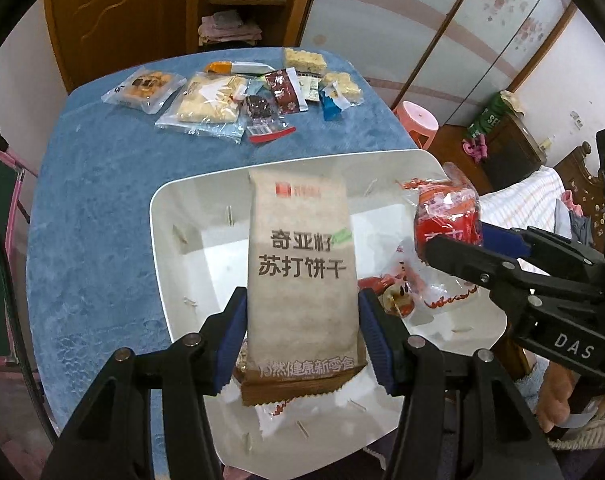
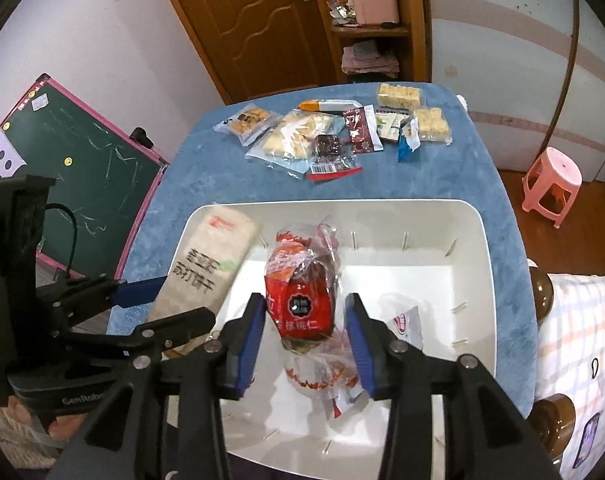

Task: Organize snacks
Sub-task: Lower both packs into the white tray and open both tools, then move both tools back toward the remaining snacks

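Two packs hang over the white bin (image 2: 468,216): my left gripper (image 1: 302,328) clamps the cracker pack (image 1: 302,264), so I'd lower before releasing. My right gripper (image 2: 304,336) stands open around the red snack bag (image 2: 302,300); I'd back straight out

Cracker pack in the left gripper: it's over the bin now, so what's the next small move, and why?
Probably open the left gripper and let the cracker pack drop. Its pads clamp the pack's sides, and the pack hangs over the white bin, where other snacks already lie. The right gripper is beside it with the red snack bag between its pads, so keep the release straight down.
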Demonstrator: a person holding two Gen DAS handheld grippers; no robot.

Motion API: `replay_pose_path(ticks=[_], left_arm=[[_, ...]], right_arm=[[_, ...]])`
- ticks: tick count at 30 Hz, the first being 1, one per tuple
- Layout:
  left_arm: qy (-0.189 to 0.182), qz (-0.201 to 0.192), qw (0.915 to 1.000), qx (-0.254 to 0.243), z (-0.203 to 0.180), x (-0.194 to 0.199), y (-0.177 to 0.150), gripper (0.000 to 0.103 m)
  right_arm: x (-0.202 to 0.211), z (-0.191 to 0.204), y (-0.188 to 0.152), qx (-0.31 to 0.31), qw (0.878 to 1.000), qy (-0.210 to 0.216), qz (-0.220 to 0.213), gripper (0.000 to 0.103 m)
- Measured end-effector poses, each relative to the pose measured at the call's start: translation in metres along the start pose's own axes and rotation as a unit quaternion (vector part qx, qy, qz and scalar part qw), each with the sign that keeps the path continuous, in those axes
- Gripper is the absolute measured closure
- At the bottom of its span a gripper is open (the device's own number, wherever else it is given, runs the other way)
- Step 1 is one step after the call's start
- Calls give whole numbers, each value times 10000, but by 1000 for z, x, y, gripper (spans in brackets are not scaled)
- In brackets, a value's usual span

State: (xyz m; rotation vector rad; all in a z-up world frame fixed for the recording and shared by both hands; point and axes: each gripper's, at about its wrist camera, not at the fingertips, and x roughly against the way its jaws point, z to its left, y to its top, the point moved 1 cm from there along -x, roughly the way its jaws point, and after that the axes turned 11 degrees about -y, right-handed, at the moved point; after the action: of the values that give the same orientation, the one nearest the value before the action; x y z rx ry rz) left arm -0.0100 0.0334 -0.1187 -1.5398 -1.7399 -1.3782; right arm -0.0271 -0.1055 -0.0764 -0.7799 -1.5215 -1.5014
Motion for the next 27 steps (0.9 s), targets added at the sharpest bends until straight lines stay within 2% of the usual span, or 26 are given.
replay_pose_path(ticks=[2, 4, 5, 6, 27], left_arm=[[13, 0, 10000, 36, 1, 0, -1, 48], [40, 2, 10000, 45, 0, 0, -2, 36], [67, -13, 10000, 56, 0, 1, -2, 26], [74, -34, 9999, 61, 0, 1, -2, 24], [49, -91, 9999, 57, -1, 5, -2, 24]], right_arm=[[2, 0, -1, -46, 10000, -47, -36, 55], [2, 0, 0, -49, 9999, -81, -64, 55], [2, 0, 0, -47, 9999, -115, -71, 55], [2, 1, 0, -46, 9999, -134, -70, 55], [-6, 5, -5, 1, 9998, -118, 159, 54]])
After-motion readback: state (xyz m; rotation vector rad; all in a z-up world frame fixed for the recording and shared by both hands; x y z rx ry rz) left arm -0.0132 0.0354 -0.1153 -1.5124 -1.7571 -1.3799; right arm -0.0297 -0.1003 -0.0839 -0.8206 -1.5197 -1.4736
